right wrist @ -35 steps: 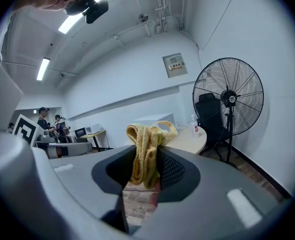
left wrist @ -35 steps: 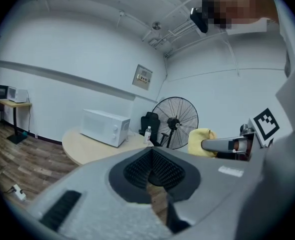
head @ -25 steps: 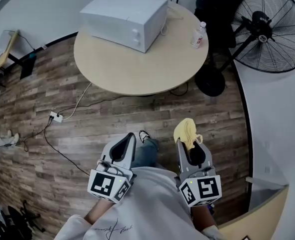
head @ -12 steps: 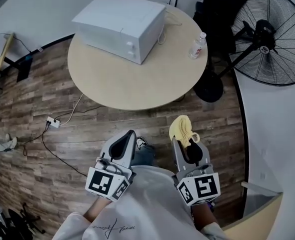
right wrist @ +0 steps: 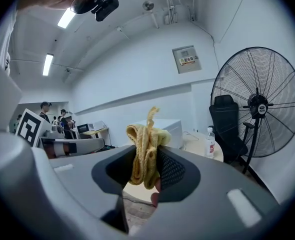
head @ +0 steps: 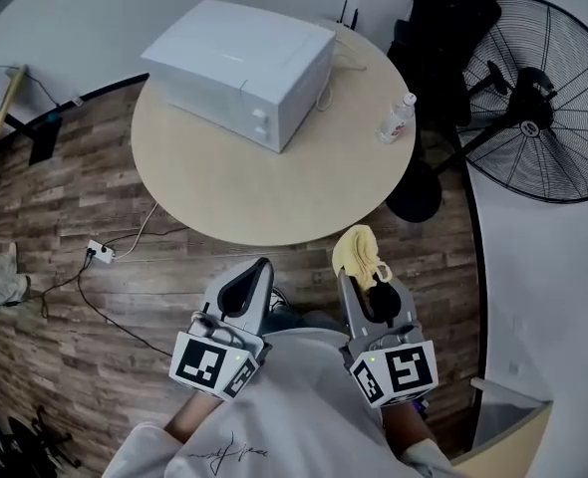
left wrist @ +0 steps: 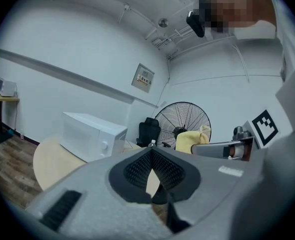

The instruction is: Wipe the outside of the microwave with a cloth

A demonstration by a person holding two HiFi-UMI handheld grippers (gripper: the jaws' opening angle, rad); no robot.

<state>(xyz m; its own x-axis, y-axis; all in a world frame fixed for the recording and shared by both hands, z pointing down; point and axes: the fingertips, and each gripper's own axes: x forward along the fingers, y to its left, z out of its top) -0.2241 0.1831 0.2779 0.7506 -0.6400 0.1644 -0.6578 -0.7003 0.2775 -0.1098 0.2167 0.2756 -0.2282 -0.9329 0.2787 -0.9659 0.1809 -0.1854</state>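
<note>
A white microwave (head: 236,68) stands at the back left of a round beige table (head: 274,177); it also shows as the microwave (left wrist: 91,135) and the microwave (right wrist: 162,127) in the two gripper views. My right gripper (head: 361,271) is shut on a bunched yellow cloth (head: 359,252), held over the floor just short of the table's near edge; the cloth (right wrist: 145,153) fills the gap between the jaws. My left gripper (head: 251,279) is shut with nothing in it, beside the right one.
A clear water bottle (head: 397,117) stands at the table's right edge. A large black floor fan (head: 538,108) and a black chair (head: 443,28) are to the right. A power strip (head: 97,254) with cables lies on the wood floor to the left.
The table and microwave have drawn a little closer and lower in the head view. Both grippers keep their hold and pose; the cloth stays clamped.
</note>
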